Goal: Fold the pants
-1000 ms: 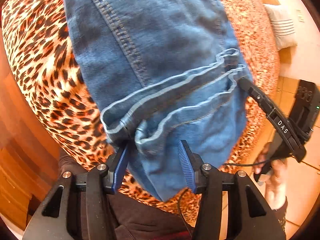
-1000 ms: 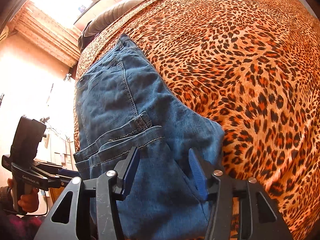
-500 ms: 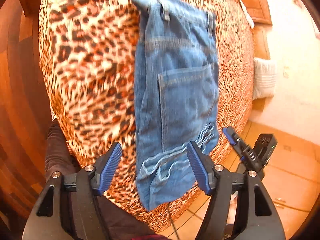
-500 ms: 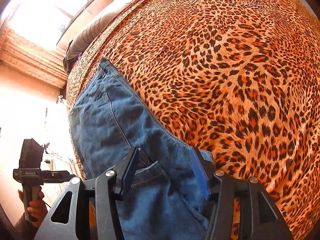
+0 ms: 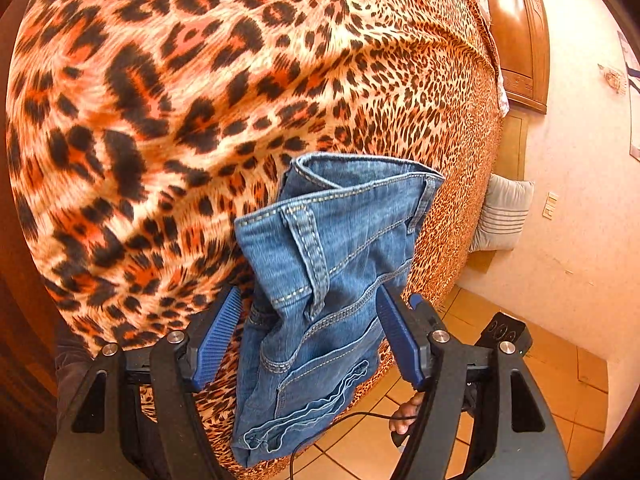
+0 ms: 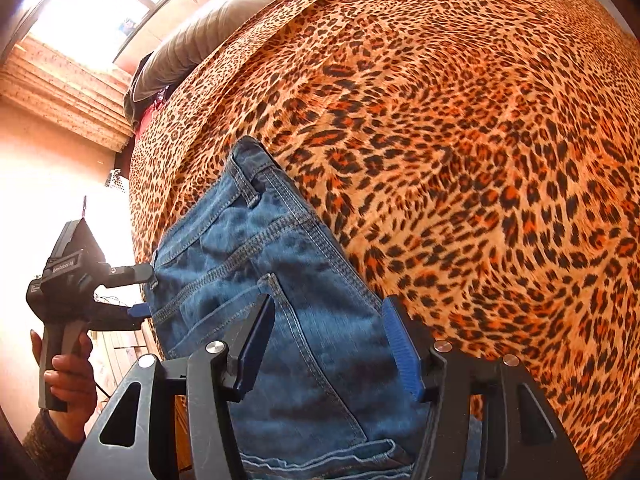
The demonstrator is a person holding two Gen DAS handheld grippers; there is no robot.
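Observation:
The blue denim pants (image 5: 320,292) lie folded into a short stack on the leopard-print bedspread (image 5: 200,100), near the bed's edge, with waistband and belt loops on top and the leg hems below. My left gripper (image 5: 308,336) is open, its blue pads on either side of the stack near the waistband. In the right wrist view the pants (image 6: 280,280) fill the lower middle. My right gripper (image 6: 328,348) is open over the denim. The left gripper (image 6: 136,292) also shows there at the stack's left edge.
The bed's edge drops to an orange tiled floor (image 5: 500,420) on the right. A striped cushion (image 5: 504,212) leans on the wall beside a wooden headboard (image 5: 516,40). A grey pillow (image 6: 208,36) lies at the bed's far end under a bright window.
The pants went from a longer fold with the hems at the near end to a shorter stack with the waistband folded over. Both grippers stayed open and moved along the denim.

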